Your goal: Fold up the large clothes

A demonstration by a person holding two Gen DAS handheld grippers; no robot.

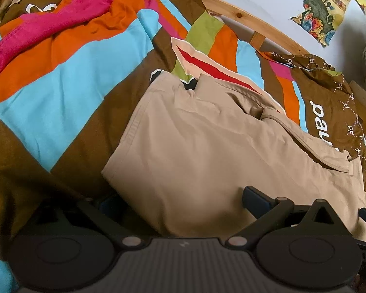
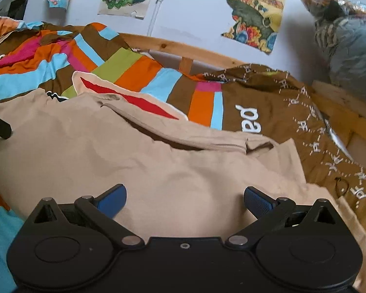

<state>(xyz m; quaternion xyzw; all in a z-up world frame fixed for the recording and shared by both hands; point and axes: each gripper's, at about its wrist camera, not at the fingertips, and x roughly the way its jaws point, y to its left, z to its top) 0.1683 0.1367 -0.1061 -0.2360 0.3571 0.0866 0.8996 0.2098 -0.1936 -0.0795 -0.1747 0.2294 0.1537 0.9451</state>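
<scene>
1. The beige cotton trousers (image 2: 144, 161) lie partly folded on the striped multicoloured bedcover (image 1: 68, 78).
2. Both the left tongs (image 1: 183, 202) and the right tongs (image 2: 185, 200) gape wide, holding nothing.
3. The cloth looks soft, light and limp; pinch the near doubled edge.

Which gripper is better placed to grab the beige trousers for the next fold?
Probably the right gripper. Its jaws stand wide open, with the beige trousers lying flat between both blue pads. The left gripper is open too, but cloth hides one finger and it sits near the trousers' left edge.
</scene>
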